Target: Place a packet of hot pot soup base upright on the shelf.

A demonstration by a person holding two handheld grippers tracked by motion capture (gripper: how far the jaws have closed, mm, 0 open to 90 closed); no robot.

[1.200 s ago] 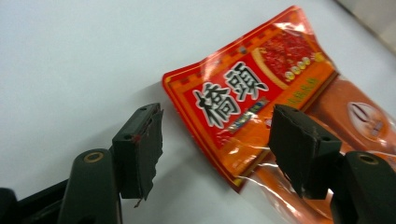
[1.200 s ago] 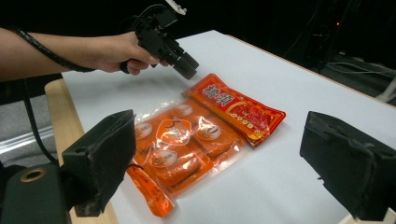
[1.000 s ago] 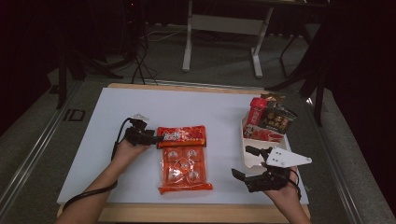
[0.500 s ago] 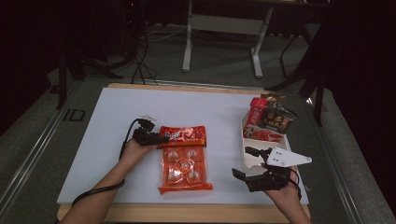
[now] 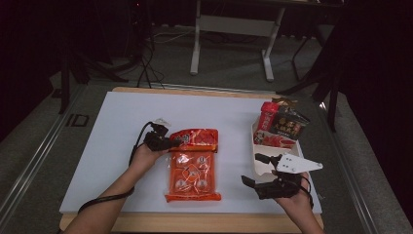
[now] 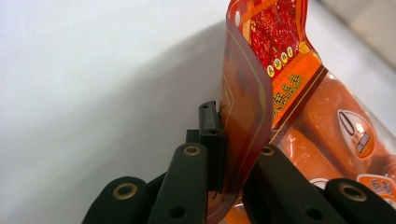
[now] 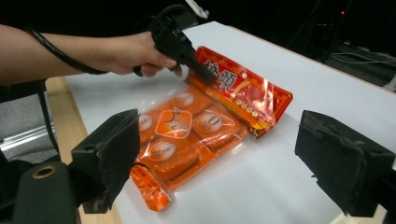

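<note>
Two grippers: both in the high view.
Left gripper (image 5: 176,142): jaws just closed, clamping orange snack pack (image 5: 193,165) header.
Right gripper (image 5: 254,169): jaws wide, empty.
Change: header edge lifted.

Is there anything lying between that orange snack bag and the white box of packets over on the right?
Nothing visible lies between them. The left claw is shut on the top flap of the orange bag, and bare white table runs from the bag to the white box. The right claw, open, hovers nearer the table's front edge.
</note>
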